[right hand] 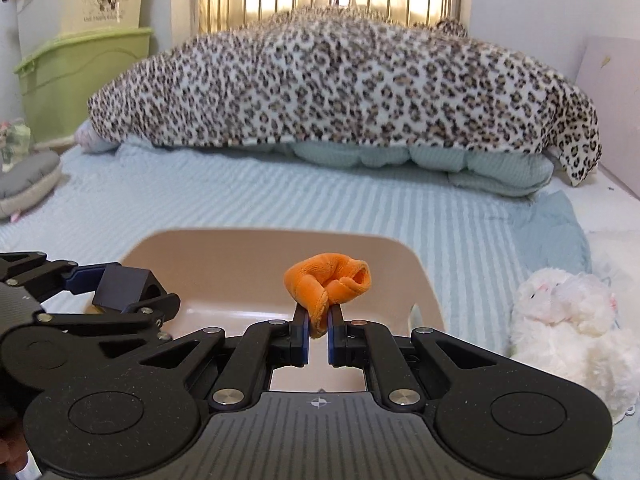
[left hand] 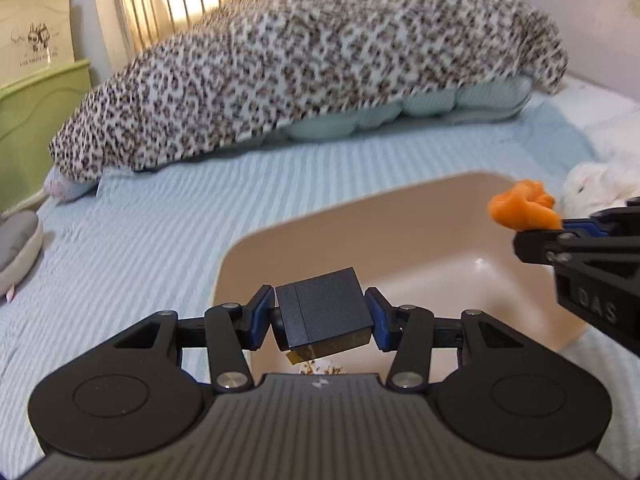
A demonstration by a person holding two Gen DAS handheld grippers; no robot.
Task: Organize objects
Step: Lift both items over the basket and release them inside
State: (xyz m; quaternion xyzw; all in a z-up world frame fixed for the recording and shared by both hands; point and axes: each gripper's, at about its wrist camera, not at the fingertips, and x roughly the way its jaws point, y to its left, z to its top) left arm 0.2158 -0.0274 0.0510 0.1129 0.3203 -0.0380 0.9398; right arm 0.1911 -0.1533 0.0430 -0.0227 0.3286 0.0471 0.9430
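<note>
The left gripper [left hand: 320, 316] pinches a small dark box [left hand: 323, 312] between its blue pads, the box tilted and hanging over the near left part of a beige plastic basin [left hand: 420, 216]. The right gripper [right hand: 318, 326] is pressed almost together on the lower fold of an orange plush piece [right hand: 326, 284], which stands up above its fingertips, over the near middle of the same basin [right hand: 224, 252]. Neither thing touches the basin floor as far as can be seen. The basin sits on a pale blue striped bedspread [right hand: 280, 200]; a white plush toy [right hand: 568, 320] lies just beside it on the right, a leopard-print blanket [right hand: 340, 80] is heaped at the far end, and green storage bins [right hand: 80, 68] stand far left. The step in hand looks like dropping both items into the basin. Next, each grip probably needs lowering a little and spreading so the box and the orange piece land inside rather than on the rim; the white toy may follow.
</note>
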